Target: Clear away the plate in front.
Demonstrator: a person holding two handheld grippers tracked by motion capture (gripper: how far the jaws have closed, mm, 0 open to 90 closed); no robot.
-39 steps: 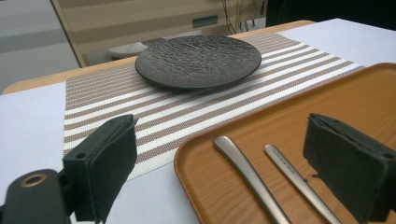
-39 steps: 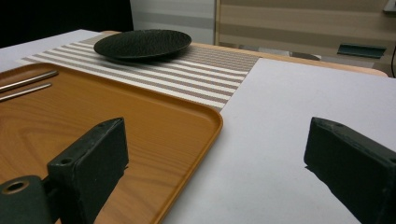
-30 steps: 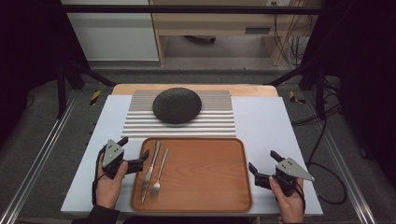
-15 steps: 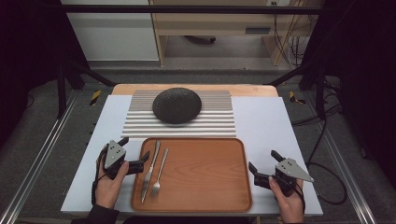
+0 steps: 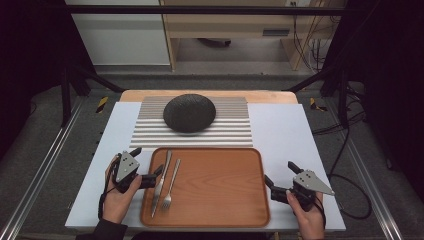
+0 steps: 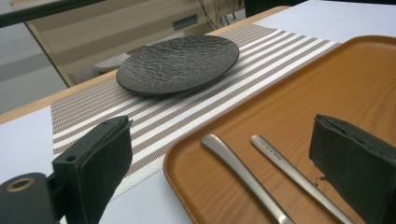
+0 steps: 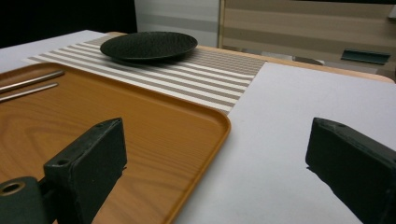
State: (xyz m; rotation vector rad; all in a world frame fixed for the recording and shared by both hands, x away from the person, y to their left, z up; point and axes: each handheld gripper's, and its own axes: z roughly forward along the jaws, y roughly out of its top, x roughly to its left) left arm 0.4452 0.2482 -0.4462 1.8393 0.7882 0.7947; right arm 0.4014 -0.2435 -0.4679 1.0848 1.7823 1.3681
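Your left gripper (image 5: 146,167) sits at the left rim of the wooden tray (image 5: 220,200), its jaws spread wide and holding nothing; in the left gripper view one jaw hangs over the bare table outside the rim and the other over the tray, with the knife (image 6: 243,175) and fork (image 6: 299,179) handles lying between them. Both pieces lie side by side near the tray's left edge, the knife (image 5: 161,180) closer to the rim, the fork (image 5: 171,184) just inside it, handles pointing away from you. The rest of the tray floor to their right is bare wood. Your right gripper (image 5: 279,180) rests on the pale table top (image 5: 285,130) just off the tray's right rim, jaws also wide apart and empty; in the right gripper view the tray's rounded corner (image 7: 219,126) lies between them. Beyond the tray's far edge the striped mat (image 5: 235,130) carries a dark plate (image 5: 189,113), well apart from both grippers.
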